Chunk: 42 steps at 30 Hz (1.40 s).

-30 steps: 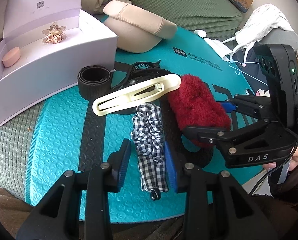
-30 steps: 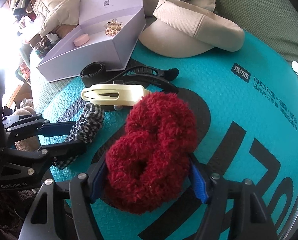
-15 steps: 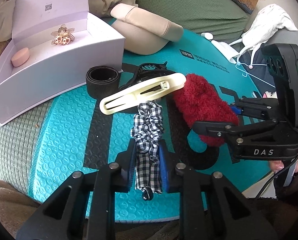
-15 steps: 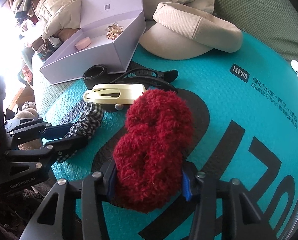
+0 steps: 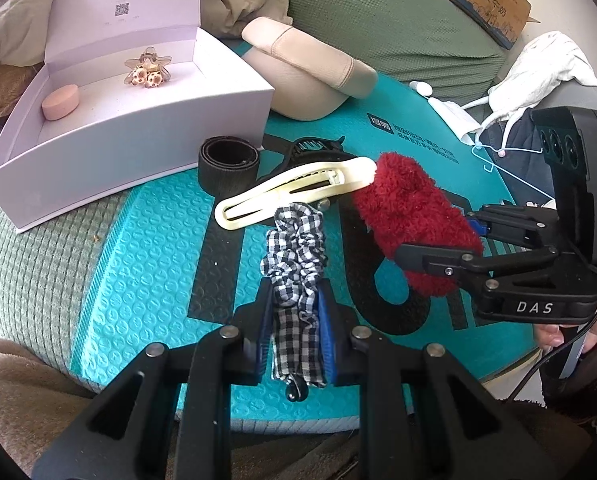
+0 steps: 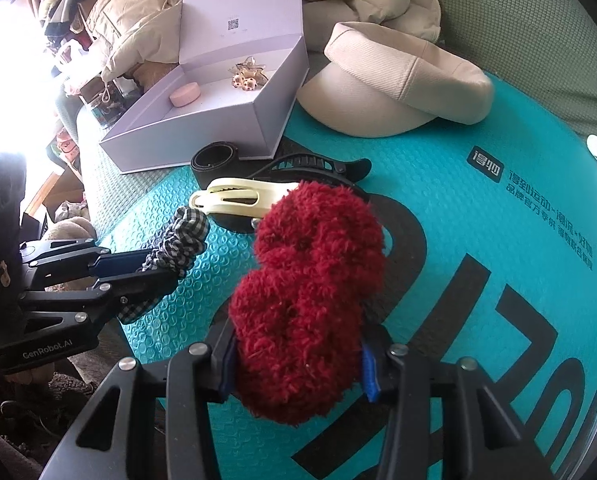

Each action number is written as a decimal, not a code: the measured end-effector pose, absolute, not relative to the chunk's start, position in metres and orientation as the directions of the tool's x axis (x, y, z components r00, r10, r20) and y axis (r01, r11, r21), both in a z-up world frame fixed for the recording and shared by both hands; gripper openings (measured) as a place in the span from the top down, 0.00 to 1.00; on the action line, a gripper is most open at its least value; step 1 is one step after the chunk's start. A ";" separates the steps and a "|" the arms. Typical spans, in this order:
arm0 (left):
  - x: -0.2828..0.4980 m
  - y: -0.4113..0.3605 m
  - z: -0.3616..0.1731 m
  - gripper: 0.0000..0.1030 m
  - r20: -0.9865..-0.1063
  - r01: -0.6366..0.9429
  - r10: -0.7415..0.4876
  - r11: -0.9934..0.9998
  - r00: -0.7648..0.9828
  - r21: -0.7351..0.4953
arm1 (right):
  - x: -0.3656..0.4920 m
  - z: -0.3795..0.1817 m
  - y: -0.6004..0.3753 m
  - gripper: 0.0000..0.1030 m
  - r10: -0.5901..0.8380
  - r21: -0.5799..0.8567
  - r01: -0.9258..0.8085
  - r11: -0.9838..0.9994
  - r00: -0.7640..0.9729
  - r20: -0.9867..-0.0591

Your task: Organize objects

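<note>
Both grippers closed since prev frames: your left gripper (image 5: 296,332) now pinches the checked scrunchie (image 5: 294,248), right gripper (image 6: 298,364) squeezes the red scrunchie (image 6: 306,300). Both sit on the teal mat (image 5: 146,256), near side. Next, prob: lift to the far-left box (image 5: 138,136).

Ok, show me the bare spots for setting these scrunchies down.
Free: the lavender box floor in front of the pink disc and star clip; bare teal mat left of the gingham scrunchie. Crowded: around the cream clip, black band and red scrunchie.
</note>
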<state>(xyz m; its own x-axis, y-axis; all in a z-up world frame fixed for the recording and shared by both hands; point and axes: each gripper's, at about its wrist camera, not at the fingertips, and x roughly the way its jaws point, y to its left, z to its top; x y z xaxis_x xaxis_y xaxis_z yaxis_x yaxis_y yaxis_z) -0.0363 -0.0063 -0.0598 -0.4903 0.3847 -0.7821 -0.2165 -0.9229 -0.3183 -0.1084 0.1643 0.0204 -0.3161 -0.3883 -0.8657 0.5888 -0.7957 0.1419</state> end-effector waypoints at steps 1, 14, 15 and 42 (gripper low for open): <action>-0.036 -0.008 -0.058 0.81 -0.780 -0.212 0.382 -0.924 -0.495 -0.318 | -0.108 0.022 0.163 0.54 -0.392 0.143 0.592 -0.793 -0.317 -0.864; -0.027 -0.033 -0.042 0.81 -0.763 -0.153 0.346 -0.937 -0.546 -0.315 | -0.098 0.036 0.146 0.54 -0.440 0.149 0.650 -0.745 -0.312 -0.842; -0.026 -0.035 -0.040 0.81 -0.763 -0.148 0.342 -0.938 -0.549 -0.314 | -0.098 0.037 0.145 0.54 -0.444 0.150 0.653 -0.742 -0.311 -0.841; -0.005 -0.078 -0.005 0.81 -0.726 -0.071 0.286 -0.947 -0.625 -0.312 | -0.096 0.082 0.131 0.54 -0.564 0.204 0.714 -0.670 -0.310 -0.765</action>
<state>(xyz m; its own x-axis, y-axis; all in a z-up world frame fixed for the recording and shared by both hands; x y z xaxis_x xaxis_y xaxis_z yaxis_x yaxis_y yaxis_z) -0.0045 -0.0778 -0.0047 -0.6250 0.2863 -0.7263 -0.0715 -0.9474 -0.3120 -0.0956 0.1308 0.0824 -0.3099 -0.5641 -0.7653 0.7139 -0.6697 0.2045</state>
